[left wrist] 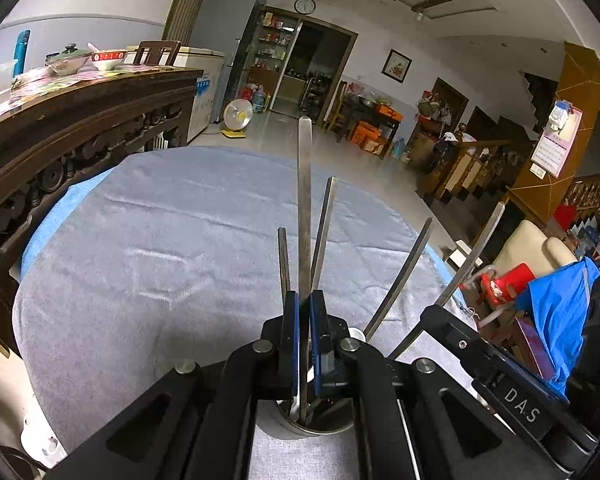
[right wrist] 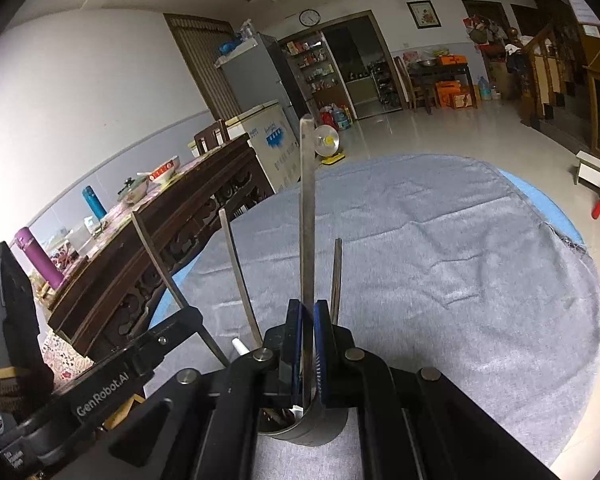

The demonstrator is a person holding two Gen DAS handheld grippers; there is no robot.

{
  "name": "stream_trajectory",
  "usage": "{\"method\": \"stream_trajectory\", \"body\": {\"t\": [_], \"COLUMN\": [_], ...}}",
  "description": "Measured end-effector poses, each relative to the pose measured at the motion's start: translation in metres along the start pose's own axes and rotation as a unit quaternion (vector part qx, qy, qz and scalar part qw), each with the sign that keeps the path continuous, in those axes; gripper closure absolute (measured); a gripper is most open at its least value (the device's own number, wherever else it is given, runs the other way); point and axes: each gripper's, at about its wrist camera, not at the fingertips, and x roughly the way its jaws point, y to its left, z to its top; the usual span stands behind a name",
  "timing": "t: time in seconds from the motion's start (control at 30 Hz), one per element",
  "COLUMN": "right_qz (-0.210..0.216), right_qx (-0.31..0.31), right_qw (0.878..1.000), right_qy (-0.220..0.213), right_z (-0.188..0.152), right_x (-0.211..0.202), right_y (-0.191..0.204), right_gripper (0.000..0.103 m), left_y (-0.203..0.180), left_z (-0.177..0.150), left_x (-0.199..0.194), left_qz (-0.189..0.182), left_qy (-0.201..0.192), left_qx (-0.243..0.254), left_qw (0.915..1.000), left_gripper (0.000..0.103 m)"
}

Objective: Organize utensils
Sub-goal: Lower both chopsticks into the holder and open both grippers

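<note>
Black tongs on the left, the left gripper (left wrist: 304,316), are squeezed tight on a long flat metal handle (left wrist: 304,200) that stands up from a round metal cup (left wrist: 300,426). Just to its right, the right gripper (right wrist: 309,324) is pinched shut on another tall metal handle (right wrist: 307,208) in the same cup (right wrist: 320,428). More thin shiny handles (left wrist: 400,276) lean out of the cup like a fan. It sits on a grey cloth (left wrist: 160,240) over a round table. Both tongs tip forward and down, side by side.
</note>
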Motion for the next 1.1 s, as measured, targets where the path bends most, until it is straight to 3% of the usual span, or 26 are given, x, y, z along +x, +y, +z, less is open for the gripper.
{"method": "stream_trajectory", "body": {"t": [1.1], "right_qz": [-0.005], "right_qx": [-0.006], "right_qw": [1.000], "right_qy": [0.029], "right_z": [-0.014], "right_x": [0.010], "right_y": [0.008], "right_gripper": [0.094], "left_y": [0.009], "left_z": [-0.007], "left_x": [0.003], "left_qz": [-0.005], "left_qy": [0.014], "left_qx": [-0.012], "left_qw": [0.9998], "left_gripper": [0.098]}}
